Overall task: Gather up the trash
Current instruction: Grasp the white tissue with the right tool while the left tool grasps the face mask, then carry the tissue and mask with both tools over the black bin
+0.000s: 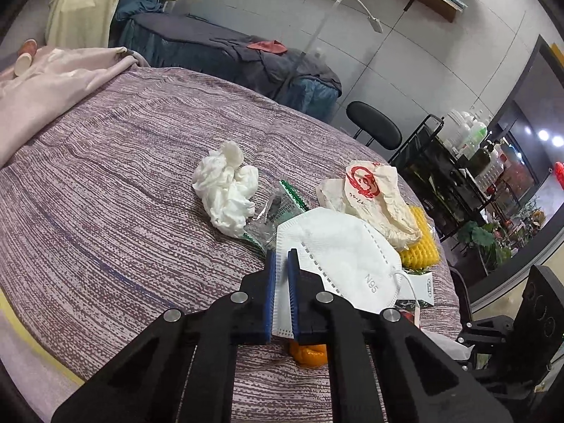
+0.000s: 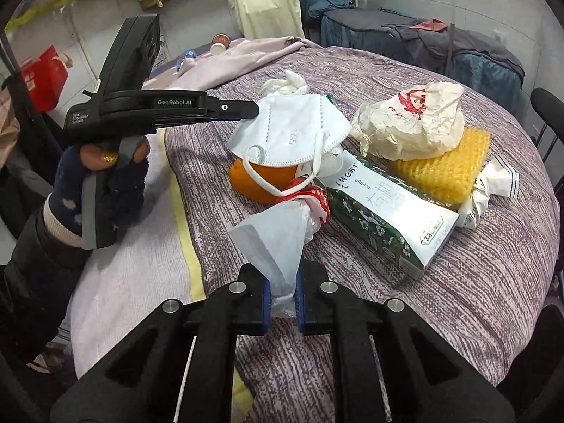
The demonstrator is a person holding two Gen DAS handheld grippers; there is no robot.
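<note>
A white N95 mask point(image 1: 338, 250) lies over an orange piece point(image 1: 308, 352) on the purple striped bedspread point(image 1: 123, 183). My left gripper point(image 1: 282, 261) is shut on the mask's edge; in the right wrist view the left gripper point(image 2: 253, 109) meets the mask point(image 2: 292, 127) from the left. My right gripper point(image 2: 282, 292) is shut on a white plastic bag point(image 2: 275, 243) with a red-and-white knot. Around them lie crumpled white tissue point(image 1: 225, 187), a crumpled paper bag with a red print point(image 2: 412, 123), yellow foam netting point(image 2: 447, 165), a green-and-white carton point(image 2: 384, 211) and a clear wrapper point(image 1: 275, 211).
A pink blanket point(image 1: 53, 84) and paper cups point(image 2: 220, 44) lie at the bed's far end. A second bed with dark covers point(image 1: 218, 46) stands behind. A black stool point(image 1: 373, 125) and a black trolley of bottles point(image 1: 458, 162) stand beyond the bed's right edge. A gloved hand point(image 2: 105, 190) holds the left gripper.
</note>
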